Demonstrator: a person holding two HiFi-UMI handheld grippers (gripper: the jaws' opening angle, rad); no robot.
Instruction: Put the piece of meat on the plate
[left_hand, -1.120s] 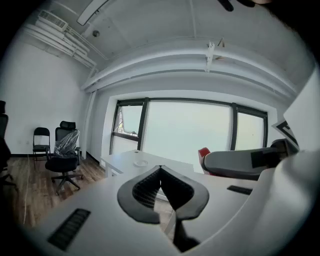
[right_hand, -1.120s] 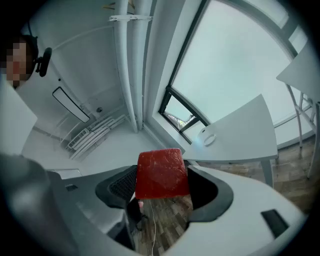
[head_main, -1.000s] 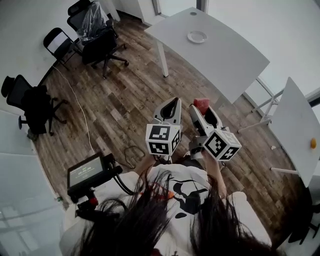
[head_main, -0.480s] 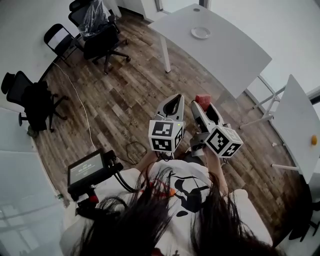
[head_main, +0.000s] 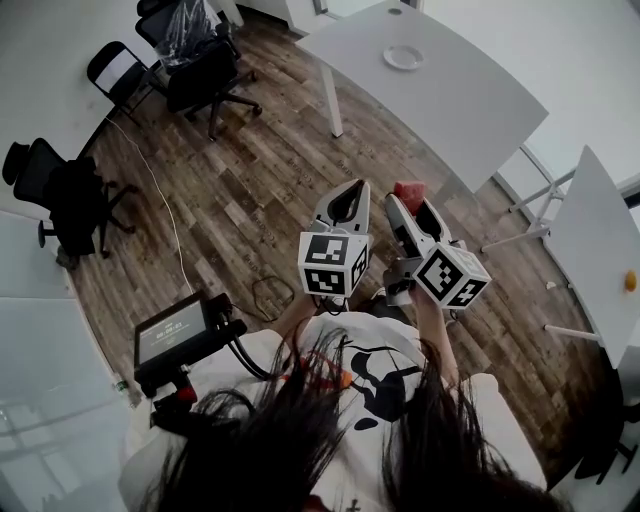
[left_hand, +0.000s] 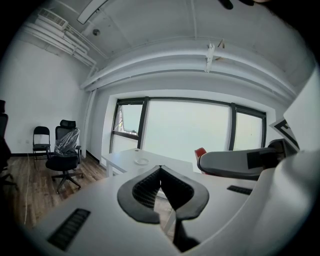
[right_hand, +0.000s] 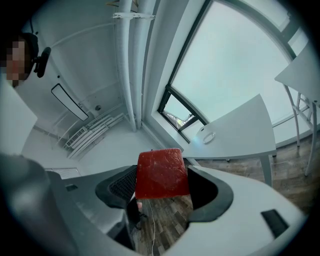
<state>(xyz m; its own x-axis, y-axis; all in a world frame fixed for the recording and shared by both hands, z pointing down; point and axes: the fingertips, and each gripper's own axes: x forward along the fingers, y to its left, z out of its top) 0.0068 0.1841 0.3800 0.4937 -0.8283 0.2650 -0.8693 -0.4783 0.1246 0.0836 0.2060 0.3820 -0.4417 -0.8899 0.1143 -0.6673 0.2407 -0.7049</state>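
Observation:
My right gripper (head_main: 406, 203) is shut on a red slab of meat (right_hand: 161, 173), whose red end (head_main: 407, 194) pokes out past the jaw tips in the head view. Beside it my left gripper (head_main: 349, 199) is shut with nothing in it; its black pads (left_hand: 161, 186) meet at the tip. Both are held over the wooden floor, well short of the white table (head_main: 460, 100). The small white plate (head_main: 404, 57) sits on that table's far part, also visible as the plate (left_hand: 141, 161) and the plate (right_hand: 207, 135).
Black office chairs (head_main: 195, 65) stand at the far left, another chair (head_main: 60, 195) nearer. A second white table (head_main: 600, 250) at the right carries a small orange object (head_main: 629, 282). A monitor device (head_main: 180, 335) hangs at my left hip. A cable (head_main: 165, 215) runs across the floor.
The view has shifted forward a little, so the table and plate sit slightly nearer the grippers. Both grippers keep their pose, the right still holding the meat.

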